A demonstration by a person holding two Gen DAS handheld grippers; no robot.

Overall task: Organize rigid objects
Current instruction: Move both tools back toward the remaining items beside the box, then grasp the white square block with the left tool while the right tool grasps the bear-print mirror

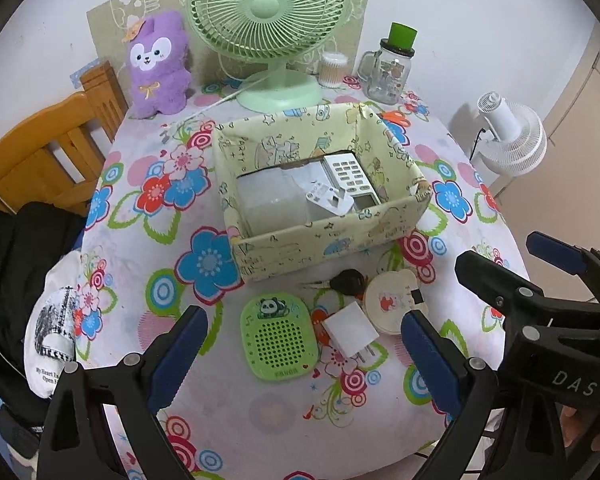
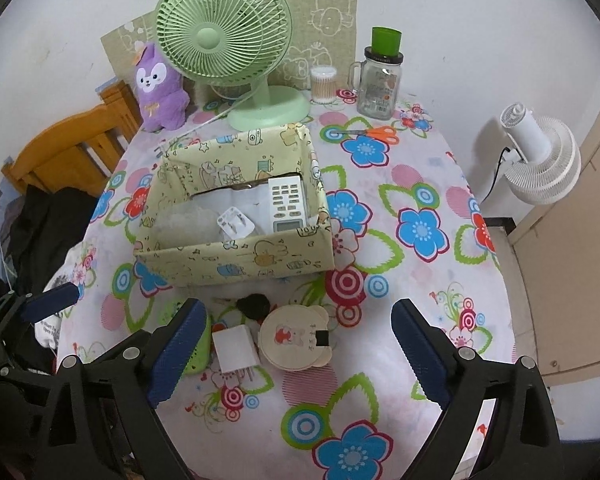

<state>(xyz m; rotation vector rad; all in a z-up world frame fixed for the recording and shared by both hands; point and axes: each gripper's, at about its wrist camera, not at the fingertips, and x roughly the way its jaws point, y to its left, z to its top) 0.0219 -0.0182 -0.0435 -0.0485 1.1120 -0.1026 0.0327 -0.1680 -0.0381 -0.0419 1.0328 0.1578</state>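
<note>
White plug [image 2: 234,347] seems next for the box [image 2: 236,258]; both grippers (left [image 1: 304,342], right [image 2: 298,344]) gape wide, empty, needing descent.

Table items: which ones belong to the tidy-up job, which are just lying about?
Job:
- yellow patterned cardboard box, already holding a white remote and white plug adapter
- green panda speaker
- white charger cube
- black car key
- round beige bear mirror

Likely just lying about:
- green desk fan
- purple plush toy
- glass mug jar
- cotton swab tub
- orange scissors
</note>
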